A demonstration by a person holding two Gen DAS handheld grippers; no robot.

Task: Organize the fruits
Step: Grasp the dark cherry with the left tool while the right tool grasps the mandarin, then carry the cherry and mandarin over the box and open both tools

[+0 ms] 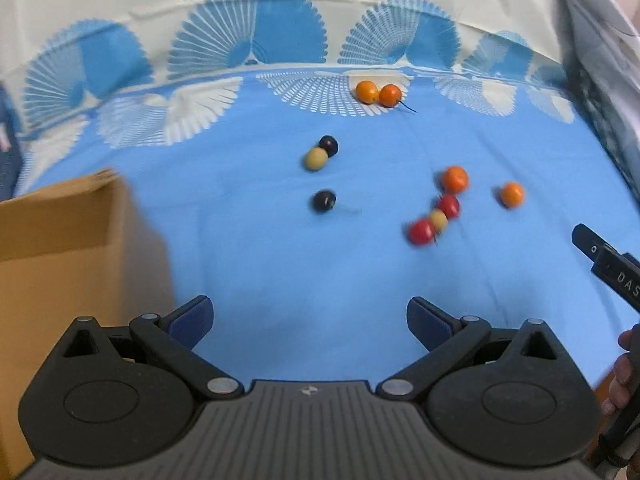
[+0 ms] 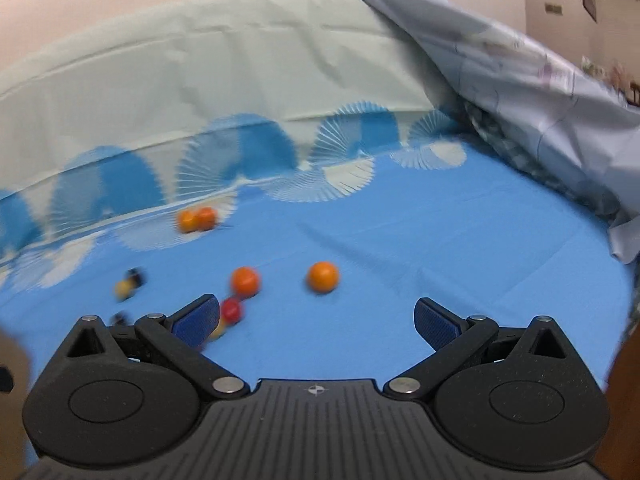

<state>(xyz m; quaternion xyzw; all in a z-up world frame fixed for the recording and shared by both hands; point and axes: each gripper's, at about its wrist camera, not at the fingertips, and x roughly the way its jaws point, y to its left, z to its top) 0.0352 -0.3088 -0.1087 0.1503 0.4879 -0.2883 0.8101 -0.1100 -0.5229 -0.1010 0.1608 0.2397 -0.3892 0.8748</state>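
Small round fruits lie scattered on a blue bedsheet [image 1: 280, 264]. At the far edge sit two orange fruits [image 1: 378, 93], also seen as orange fruits [image 2: 197, 219] in the right wrist view. A dark fruit [image 1: 329, 145] touches a yellow-green one [image 1: 316, 159], and another dark fruit [image 1: 323, 201] lies nearer. To the right, two red fruits [image 1: 421, 231] and a yellow one cluster below an orange fruit [image 1: 455, 179]; a lone orange fruit [image 1: 512, 194] lies further right. My left gripper [image 1: 310, 320] is open over bare sheet. My right gripper [image 2: 316, 320] is open, with an orange fruit [image 2: 323, 277] just ahead.
A brown cardboard box [image 1: 60, 240] stands at the left, close to my left gripper. A rumpled grey quilt [image 2: 540, 92] is piled along the right side. The right gripper's body and a hand [image 1: 624, 368] show at the right edge of the left wrist view.
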